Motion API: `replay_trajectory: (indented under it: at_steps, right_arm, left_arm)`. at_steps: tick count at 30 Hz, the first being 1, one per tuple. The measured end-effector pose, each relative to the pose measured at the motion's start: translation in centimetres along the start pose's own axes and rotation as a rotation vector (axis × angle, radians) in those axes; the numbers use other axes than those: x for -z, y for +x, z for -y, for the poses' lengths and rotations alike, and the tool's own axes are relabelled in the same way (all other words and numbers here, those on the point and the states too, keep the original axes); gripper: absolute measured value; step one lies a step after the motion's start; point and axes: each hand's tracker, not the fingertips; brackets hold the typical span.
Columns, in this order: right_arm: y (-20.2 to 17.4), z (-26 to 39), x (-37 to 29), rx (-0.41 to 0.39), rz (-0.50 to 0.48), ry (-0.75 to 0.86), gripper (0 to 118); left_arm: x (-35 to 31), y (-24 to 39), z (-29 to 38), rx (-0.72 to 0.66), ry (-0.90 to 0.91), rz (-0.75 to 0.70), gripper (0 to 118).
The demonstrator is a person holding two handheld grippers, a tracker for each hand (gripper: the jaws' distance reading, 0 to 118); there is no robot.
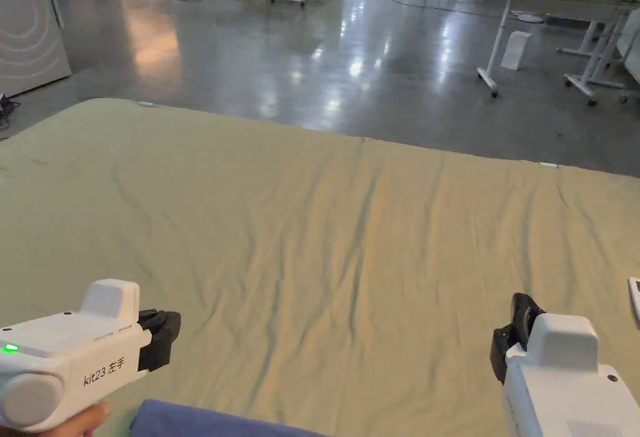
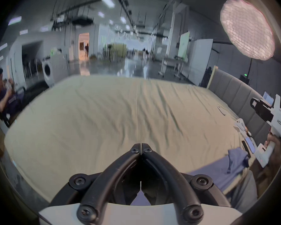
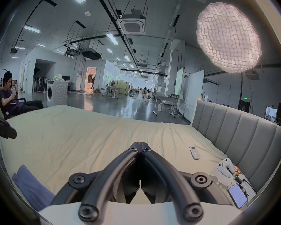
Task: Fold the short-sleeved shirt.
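Head view: both claws, L [image 1: 164, 337] & R [image 1: 509, 338], clenched, empty, above bed [image 1: 325, 226]; blue shirt [image 1: 206, 422], prob. crumpled, near edge.

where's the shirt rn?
The blue shirt lies at the near edge of the bed, bottom of the head view, between the left gripper and right gripper, nearer the left.

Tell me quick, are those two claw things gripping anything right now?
Left gripper: shut, jaws together, empty, above the bed sheet.
Right gripper: shut, empty too.
The blue shirt lies untouched at the bed's near edge.
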Motion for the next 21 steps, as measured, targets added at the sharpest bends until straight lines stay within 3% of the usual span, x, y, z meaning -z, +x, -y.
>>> replay_trajectory:
  at_steps: [5,6,7,8,9,10,11,16,20,21]
  right_arm:
    - [-0.1,1.0,0.4,-0.008,-0.011,-0.054,0]
    - [-0.2,1.2,0.5,-0.004,-0.015,-0.066,0]
    - [-0.3,1.4,0.5,-0.001,-0.018,-0.076,0]
    - [-0.3,1.8,0.7,0.007,-0.021,-0.094,0]
    - [-0.4,1.8,0.7,0.001,-0.021,-0.093,0]
    - [-0.4,2.0,0.8,0.001,-0.023,-0.101,0]
    - [-0.5,2.1,0.7,0.0,-0.024,-0.106,0]
    - [-0.6,2.5,0.7,0.001,-0.028,-0.136,0]
    - [-0.5,3.0,0.6,-0.003,-0.024,-0.152,0]
    - [-0.5,3.1,0.5,-0.002,-0.022,-0.155,0]
  left_arm:
    - [2.4,-7.1,2.9,-0.144,-0.191,0.077,1]
    - [2.7,-7.7,3.5,-0.176,-0.232,0.109,8]
    - [3.2,-8.6,4.1,-0.213,-0.264,0.155,21]
    - [3.7,-9.7,5.0,-0.257,-0.303,0.198,43]
    - [4.2,-10.2,5.5,-0.293,-0.32,0.19,74]
    - [4.7,-10.6,6.1,-0.324,-0.343,0.206,88]
    - [5.5,-11.6,6.9,-0.362,-0.367,0.247,92]
    - [8.4,-14.4,9.7,-0.566,-0.44,0.439,92]
    - [9.8,-14.3,10.6,-0.585,-0.388,0.538,90]
    - [10.2,-14.3,10.6,-0.607,-0.407,0.571,85]
